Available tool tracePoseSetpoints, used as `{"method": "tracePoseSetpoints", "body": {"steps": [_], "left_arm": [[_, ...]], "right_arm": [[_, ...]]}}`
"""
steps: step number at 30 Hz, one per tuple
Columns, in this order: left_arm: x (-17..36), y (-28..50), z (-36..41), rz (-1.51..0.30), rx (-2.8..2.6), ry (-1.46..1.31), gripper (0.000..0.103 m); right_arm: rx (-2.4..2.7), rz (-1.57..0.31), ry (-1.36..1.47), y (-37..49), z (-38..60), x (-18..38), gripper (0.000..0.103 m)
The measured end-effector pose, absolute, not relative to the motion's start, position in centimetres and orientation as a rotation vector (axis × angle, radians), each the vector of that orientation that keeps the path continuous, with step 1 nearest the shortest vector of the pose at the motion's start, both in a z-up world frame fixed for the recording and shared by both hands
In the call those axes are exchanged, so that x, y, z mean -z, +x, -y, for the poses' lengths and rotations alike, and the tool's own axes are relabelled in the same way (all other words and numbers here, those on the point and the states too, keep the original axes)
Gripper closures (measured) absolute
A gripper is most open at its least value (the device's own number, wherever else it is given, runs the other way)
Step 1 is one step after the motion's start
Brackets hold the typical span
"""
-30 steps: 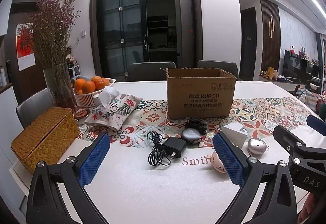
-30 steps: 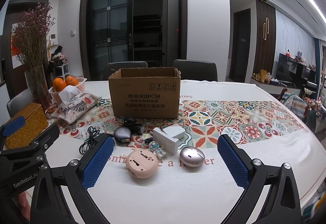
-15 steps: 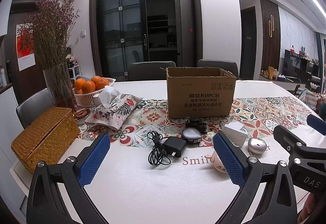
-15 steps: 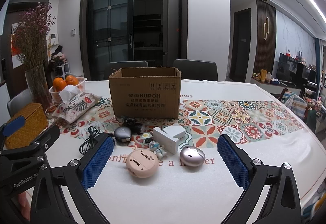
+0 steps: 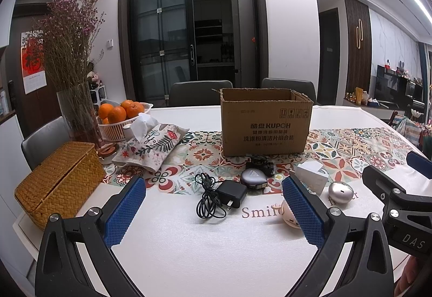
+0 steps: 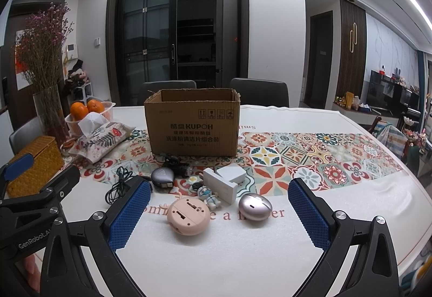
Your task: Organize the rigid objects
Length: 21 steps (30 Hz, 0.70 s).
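A matt brown cardboard box stands on a smooth white tablecloth with a printed tile pattern. Nearby lie a glossy silver metallic egg-shaped case, a matt pink plastic case, a matt black plastic charger, a rough woven wicker box and a floral cloth tissue cover.

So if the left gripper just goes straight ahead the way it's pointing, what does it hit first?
Probably the black charger with its coiled cable, lying between the open left gripper fingers' line; depth is uncertain.

White table, patterned runner, cardboard box, small gadgets
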State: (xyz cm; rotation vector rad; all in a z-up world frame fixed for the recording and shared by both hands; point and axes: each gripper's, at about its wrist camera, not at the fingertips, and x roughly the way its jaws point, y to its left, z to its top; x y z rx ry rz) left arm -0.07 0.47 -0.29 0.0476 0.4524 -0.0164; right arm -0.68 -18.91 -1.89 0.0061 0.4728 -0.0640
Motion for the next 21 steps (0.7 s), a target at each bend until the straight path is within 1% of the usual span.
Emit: {"method": "tracePoseSetpoints", "body": {"steps": [10,15,21], "left_arm": [[0.3,-0.1,-0.5,-0.457,0.019,0.048,0.0],[0.6,0.2,-0.7,-0.471,0.019,0.05,0.0],[1.5,1.0,-1.1,-0.507,0.032,0.084,0.0]], "right_arm": [[0.064,-0.476,0.006,-0.2,19.4,1.8,0.0],[0.063,-0.485,0.008,-0.1,18.2,2.3,0.0],[0.062,-0.528,0.001,0.5,18.3,3.2,0.0]]}}
